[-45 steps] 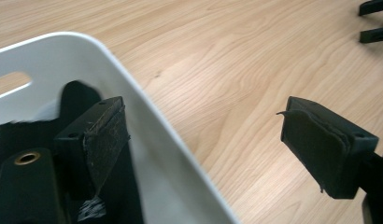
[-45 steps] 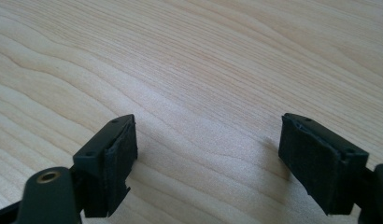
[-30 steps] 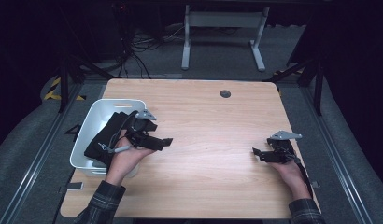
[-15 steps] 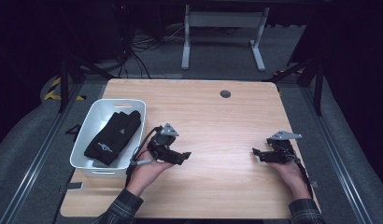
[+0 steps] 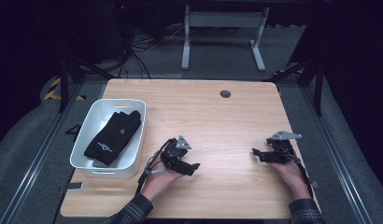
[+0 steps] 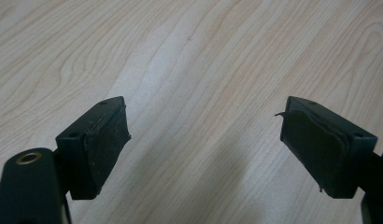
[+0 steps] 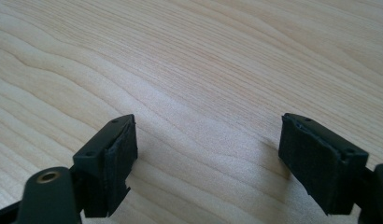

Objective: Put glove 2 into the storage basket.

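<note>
White rectangular bin [image 5: 97,122] standing at the left edge of the light wooden table [image 5: 217,116], one short side toward the person, handle slot visible in the far rim. Inside: a single black folded garment [image 5: 113,137] with a small white logo, apparently a glove or pair of gloves, lying lengthwise and covering most of the floor; exact type not determinable. Nothing else seen in the bin. Left gripper [image 5: 193,167] held in the left hand [image 5: 157,179] just to the right of the bin, low over the tabletop, jaws pointing toward the table's right side; grey three-cornered plate on top, cable looping back toward the sleeve. Left gripper view: both black padded jaws spread wide, bare wood grain between them, nothing gripped. Right gripper [image 5: 256,153] held in the right hand [image 5: 290,170] near the right edge of the table, well apart from the left one, jaws pointing left. Right gripper view: jaws likewise wide apart over bare wood, nothing held. Round dark grommet [image 5: 225,94] set in the tabletop near the far edge. White table-frame legs [image 5: 222,32] on the floor beyond.
</note>
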The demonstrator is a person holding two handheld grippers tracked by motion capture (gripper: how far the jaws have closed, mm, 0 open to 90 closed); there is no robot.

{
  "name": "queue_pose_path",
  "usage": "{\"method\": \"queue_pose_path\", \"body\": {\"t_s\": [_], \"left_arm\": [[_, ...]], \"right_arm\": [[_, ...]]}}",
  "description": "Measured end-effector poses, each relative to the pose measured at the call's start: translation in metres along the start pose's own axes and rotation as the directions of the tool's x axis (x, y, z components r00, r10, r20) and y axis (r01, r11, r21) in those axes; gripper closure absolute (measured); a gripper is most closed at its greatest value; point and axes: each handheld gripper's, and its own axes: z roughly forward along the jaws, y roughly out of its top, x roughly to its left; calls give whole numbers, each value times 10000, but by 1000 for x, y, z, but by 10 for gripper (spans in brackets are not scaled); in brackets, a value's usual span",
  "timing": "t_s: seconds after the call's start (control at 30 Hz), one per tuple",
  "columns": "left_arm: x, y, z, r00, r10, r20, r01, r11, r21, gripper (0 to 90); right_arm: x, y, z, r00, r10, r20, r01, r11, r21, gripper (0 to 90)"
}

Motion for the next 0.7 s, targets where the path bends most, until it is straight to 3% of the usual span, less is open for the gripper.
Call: {"method": "queue_pose_path", "body": {"t_s": [0.43, 0.57, 0.7], "left_arm": [[-8, -12, 19, 9973, 483, -547, -487, 9988, -68, 144], [-9, -15, 21, 9970, 554, -536, -572, 9978, -328, 107], [-10, -15, 21, 9972, 547, -515, -561, 9980, -274, 95]], "right_arm": [[1, 0, 0, 10000, -27, -22, 27, 10000, 2, 202], [1, 0, 0, 10000, -35, -37, 35, 10000, 0, 201], [1, 0, 0, 10000, -27, -45, 27, 10000, 2, 202]]}}
